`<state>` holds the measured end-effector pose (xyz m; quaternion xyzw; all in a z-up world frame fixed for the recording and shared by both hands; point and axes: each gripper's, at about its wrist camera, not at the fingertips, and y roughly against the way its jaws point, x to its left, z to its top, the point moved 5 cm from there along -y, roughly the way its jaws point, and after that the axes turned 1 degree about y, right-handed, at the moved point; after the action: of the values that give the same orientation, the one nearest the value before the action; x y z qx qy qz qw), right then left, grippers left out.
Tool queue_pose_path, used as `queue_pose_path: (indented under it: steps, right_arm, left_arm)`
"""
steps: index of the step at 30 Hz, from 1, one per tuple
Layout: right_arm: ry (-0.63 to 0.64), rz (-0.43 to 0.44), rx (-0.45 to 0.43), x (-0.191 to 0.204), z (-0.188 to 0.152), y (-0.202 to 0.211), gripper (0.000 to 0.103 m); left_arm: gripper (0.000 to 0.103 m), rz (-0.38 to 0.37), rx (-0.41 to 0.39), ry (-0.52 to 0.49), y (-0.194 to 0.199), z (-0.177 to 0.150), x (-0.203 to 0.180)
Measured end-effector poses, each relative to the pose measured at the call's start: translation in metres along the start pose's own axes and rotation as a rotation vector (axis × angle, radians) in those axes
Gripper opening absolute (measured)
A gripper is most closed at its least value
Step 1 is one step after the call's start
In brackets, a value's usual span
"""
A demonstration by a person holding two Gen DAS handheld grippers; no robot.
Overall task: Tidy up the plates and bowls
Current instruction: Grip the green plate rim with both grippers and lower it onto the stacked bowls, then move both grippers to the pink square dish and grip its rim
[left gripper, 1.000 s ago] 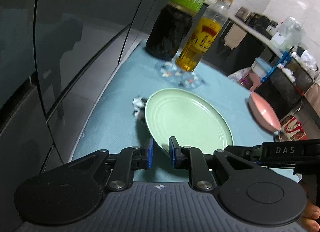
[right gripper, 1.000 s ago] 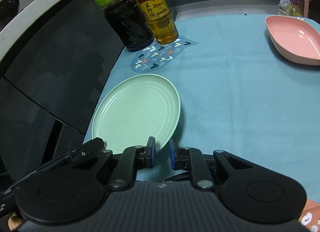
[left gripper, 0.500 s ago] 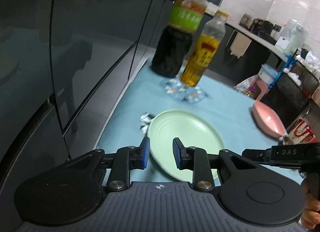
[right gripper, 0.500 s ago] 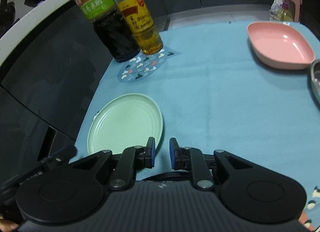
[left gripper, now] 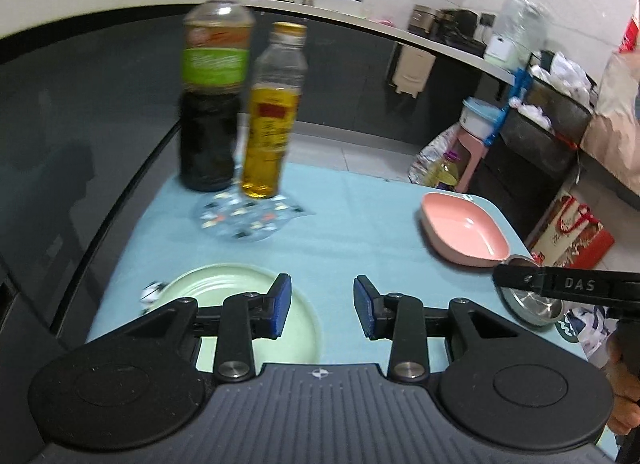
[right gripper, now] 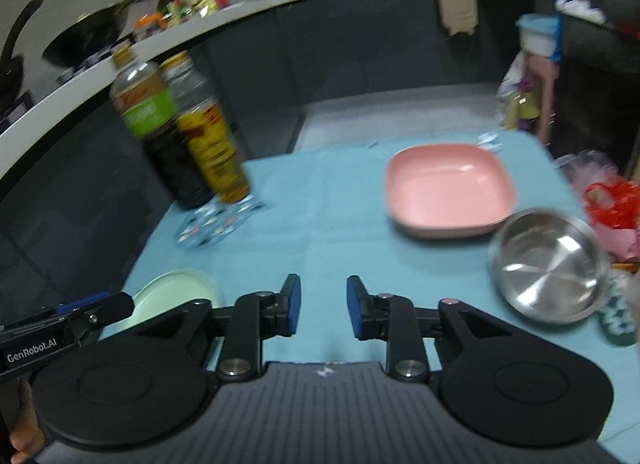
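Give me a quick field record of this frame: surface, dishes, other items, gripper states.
surface: table under a light blue cloth
green plate: flat on the cloth, near left corner, not gripped
pink dish: far right, empty
steel bowl: right edge, in front of the pink dish, empty
bottles: dark bottle with green label and amber bottle, upright, far left
left gripper: jaws just opened, nothing between them
right gripper: jaws just opened, nothing between them

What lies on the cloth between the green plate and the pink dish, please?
Nothing: in the right wrist view, only bare blue cloth stretches between the green plate and the pink dish. The steel bowl sits beside the dish, off that line.
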<state>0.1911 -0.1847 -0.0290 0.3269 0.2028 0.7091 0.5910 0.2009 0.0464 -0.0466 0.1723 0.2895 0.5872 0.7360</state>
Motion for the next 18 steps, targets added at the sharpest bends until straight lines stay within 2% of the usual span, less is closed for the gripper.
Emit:
queue_pose_path:
  steps: [8, 11, 18]
  right_arm:
    - [-0.015, -0.084, -0.089, -0.062, 0.017, 0.010, 0.028]
    - [-0.043, -0.100, -0.081, -0.083, 0.026, 0.005, 0.028]
    - [-0.134, -0.139, -0.052, -0.118, 0.044, -0.010, 0.028]
  left_arm:
    - [0.033, -0.044, 0.089, -0.043, -0.038, 0.016, -0.062]
    - [0.033, -0.060, 0.095, -0.065, -0.051, 0.025, -0.083]
    - [0.033, -0.092, 0.148, -0.038, -0.094, 0.040, -0.122]
